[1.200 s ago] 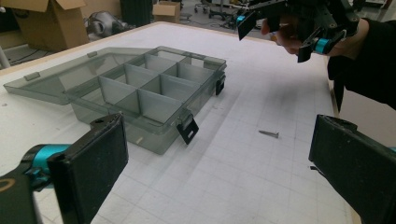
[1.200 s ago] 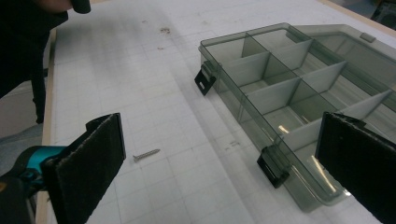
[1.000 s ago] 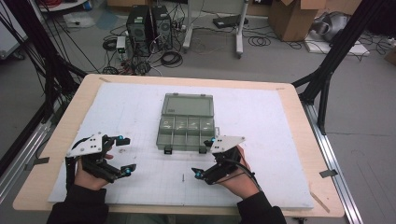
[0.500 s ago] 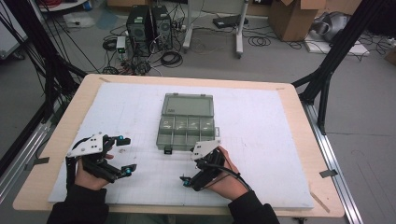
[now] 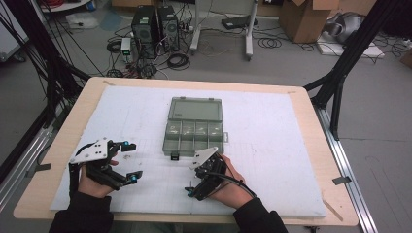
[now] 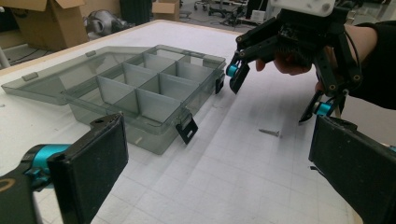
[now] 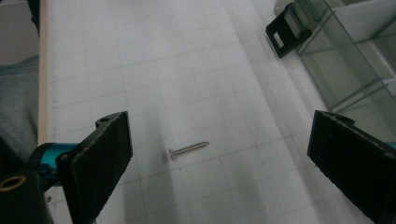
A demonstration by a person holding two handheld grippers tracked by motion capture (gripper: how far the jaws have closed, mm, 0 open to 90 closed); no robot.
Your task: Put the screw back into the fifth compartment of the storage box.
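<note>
A white gridded mat covers the wooden worktop [image 5: 311, 104], seen from the high view. At its centre sits a clear grey compartment box [image 5: 194, 137], lid folded back toward 12 o'clock, its black latches hanging open at the near edge. At 7 o'clock from the box, the left tongs [image 5: 130, 161] rest in a person's hand, jaws spread wide with nothing between them. At 6 o'clock from the box, just beside its near wall, the right tongs [image 5: 200, 175] point toward 8 o'clock, jaws likewise spread wide. In the right gripper view a small silver screw [image 7: 188, 150] lies flat on the mat between the parted jaws, touching neither. The left gripper view shows the same screw [image 6: 270, 133] on the mat below the right tongs [image 6: 275, 88], well apart from the box [image 6: 135, 93].
</note>
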